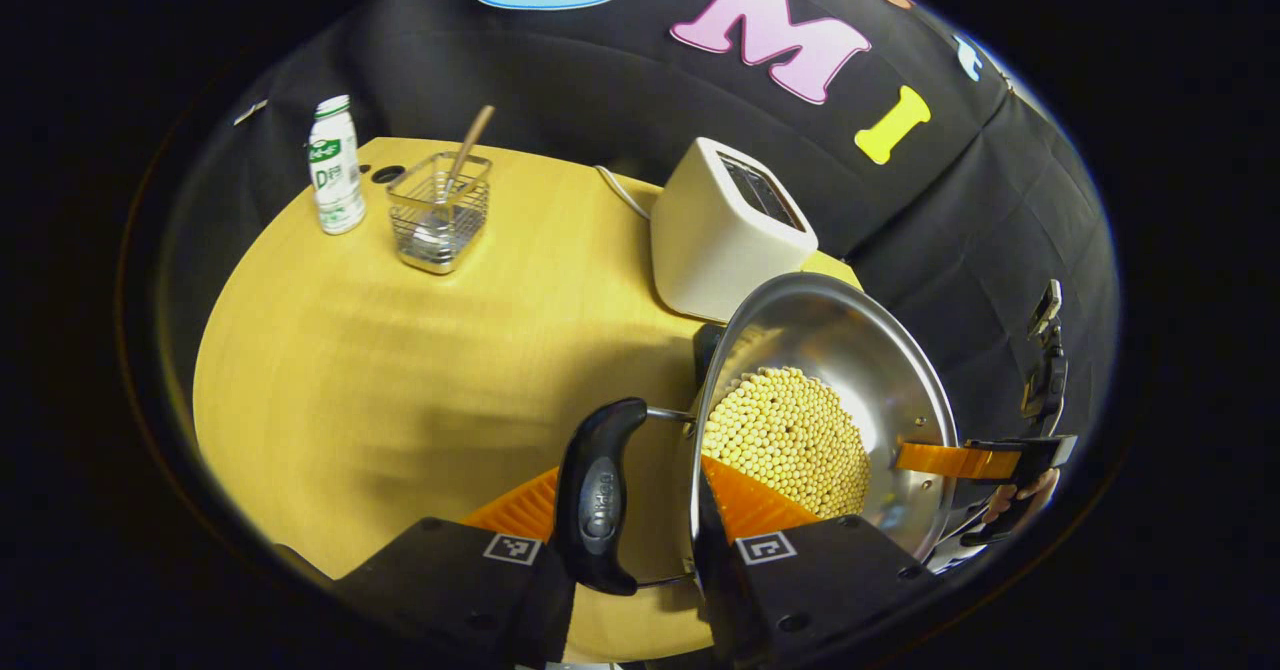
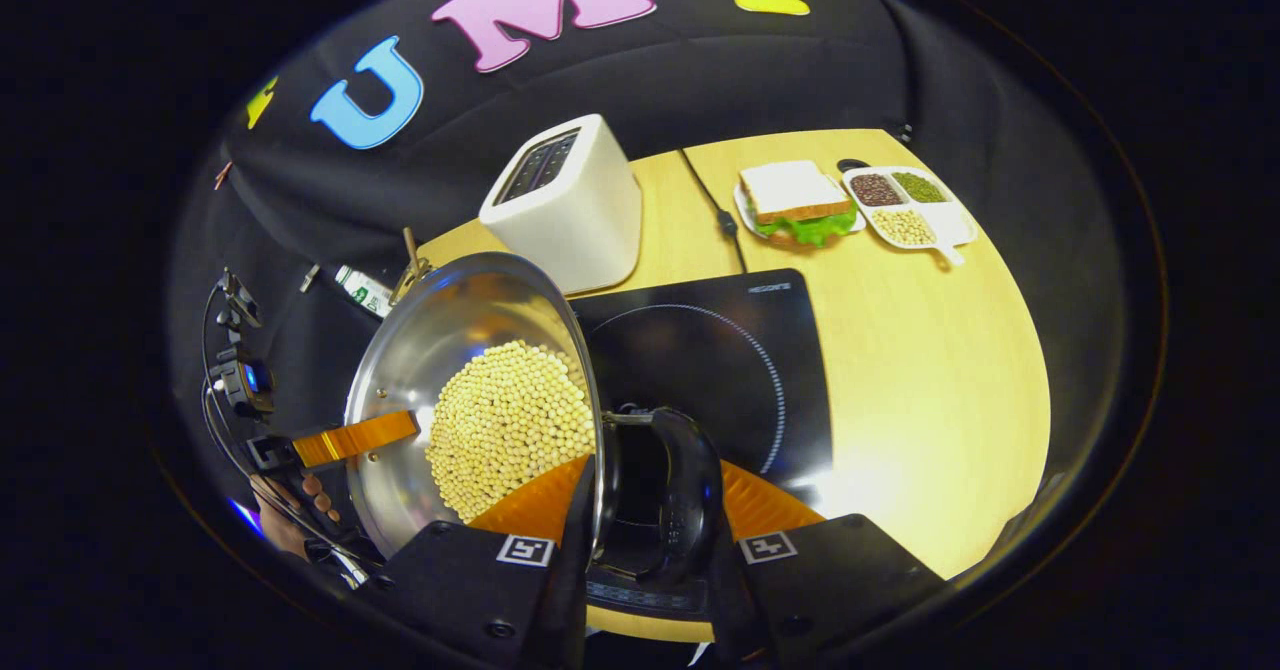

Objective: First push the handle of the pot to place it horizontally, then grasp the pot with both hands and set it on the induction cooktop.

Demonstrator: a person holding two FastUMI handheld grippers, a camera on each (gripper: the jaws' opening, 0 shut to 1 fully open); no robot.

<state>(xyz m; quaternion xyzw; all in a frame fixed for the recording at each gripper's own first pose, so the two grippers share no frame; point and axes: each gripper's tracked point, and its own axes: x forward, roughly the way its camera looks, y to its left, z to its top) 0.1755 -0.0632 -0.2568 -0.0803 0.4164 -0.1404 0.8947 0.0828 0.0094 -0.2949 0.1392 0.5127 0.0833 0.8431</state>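
In the left gripper view, at six o'clock, we see our left tongs closed on the near rim handle of the steel pot, one finger either side of its rim. The pot holds a heap of pale round beans and is tilted, held above the counter. At three o'clock the right tongs grip the far rim.

In the right gripper view, at six o'clock, the right tongs pinch the other handle, the pot rising toward nine o'clock. Just past it, at the centre, lies the black induction cooktop; the pot hangs at its left edge.

Farther off, at twelve o'clock, stands a white toaster. At one o'clock lie a sandwich and a divided dish.

In the left gripper view, at ten o'clock, stand a bottle and a wire basket.
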